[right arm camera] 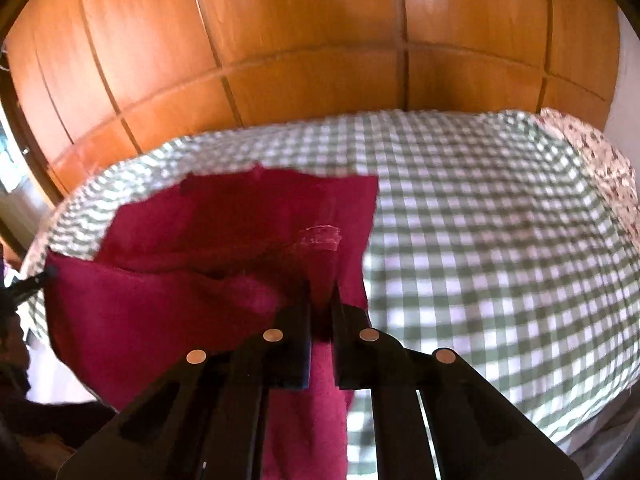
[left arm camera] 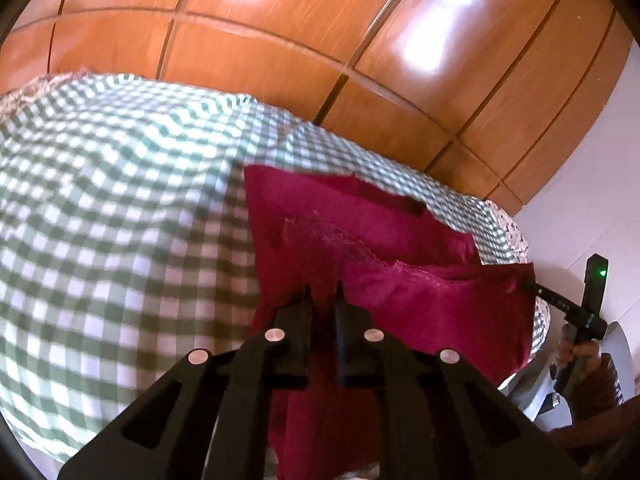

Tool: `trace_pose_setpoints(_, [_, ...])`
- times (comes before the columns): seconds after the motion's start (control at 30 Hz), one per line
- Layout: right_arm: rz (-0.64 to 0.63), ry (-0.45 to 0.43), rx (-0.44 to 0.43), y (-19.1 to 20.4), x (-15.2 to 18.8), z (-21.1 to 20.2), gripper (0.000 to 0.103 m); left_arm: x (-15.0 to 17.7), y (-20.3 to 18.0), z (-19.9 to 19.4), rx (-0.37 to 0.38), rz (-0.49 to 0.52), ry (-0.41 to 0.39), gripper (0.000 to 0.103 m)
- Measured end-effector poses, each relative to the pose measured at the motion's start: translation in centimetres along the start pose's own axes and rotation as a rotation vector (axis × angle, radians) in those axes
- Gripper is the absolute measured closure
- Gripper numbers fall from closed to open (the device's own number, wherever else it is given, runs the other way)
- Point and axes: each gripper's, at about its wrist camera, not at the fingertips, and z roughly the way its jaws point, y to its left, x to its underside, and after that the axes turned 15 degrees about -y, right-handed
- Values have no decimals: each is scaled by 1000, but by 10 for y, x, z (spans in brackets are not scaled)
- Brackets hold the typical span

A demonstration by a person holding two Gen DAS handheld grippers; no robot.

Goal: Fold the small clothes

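The left gripper (left arm camera: 323,286) has its 2 fingers pinched tight on one edge of a dark red cloth (left arm camera: 360,248). The right gripper (right arm camera: 322,286) is pinched the same way on the opposite edge, and in the left wrist view it shows at the far right, gripping the cloth's corner (left arm camera: 534,286) with a hand (left arm camera: 576,354) on its handle. The cloth is lifted at both held edges and sags between them, its far part lying on a green and white checked bedspread (left arm camera: 100,220); the near part hangs down below each gripper. A flowered sheet (right arm camera: 600,168) shows at the bedspread's edge. Behind the bed stands a glossy wooden wardrobe (right arm camera: 300,40) with panelled doors, and a pale wall (left arm camera: 592,200) lies beside it. Nothing lies on the bedspread near the cloth.
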Motion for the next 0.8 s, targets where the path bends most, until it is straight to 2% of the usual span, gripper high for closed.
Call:
trace_pose_setpoints(0.1, [14, -34, -4, 1, -22, 13, 96, -26, 1, 22, -18, -16, -12, 96])
trace_pose_setpoints(0.27, [40, -74, 32, -3, -62, 60, 97, -70, -9, 66, -74, 49, -57, 96])
trace_pose_setpoints(0.4, [65, -67, 77, -12, -82, 106, 97, -95, -5, 113, -136, 93, -33, 96])
trace_pose_setpoints(0.53, [65, 2, 146, -20, -78, 161, 97, -94, 6, 162, -212, 105, 37, 96])
trace_pose_setpoints(0.7, [69, 92, 197, -27, -54, 209, 97, -73, 21, 211, -309, 119, 137, 96])
trace_pose_setpoints(0.8, [88, 94, 182, -31, -51, 214, 95, -72, 20, 216, -340, 122, 147, 86])
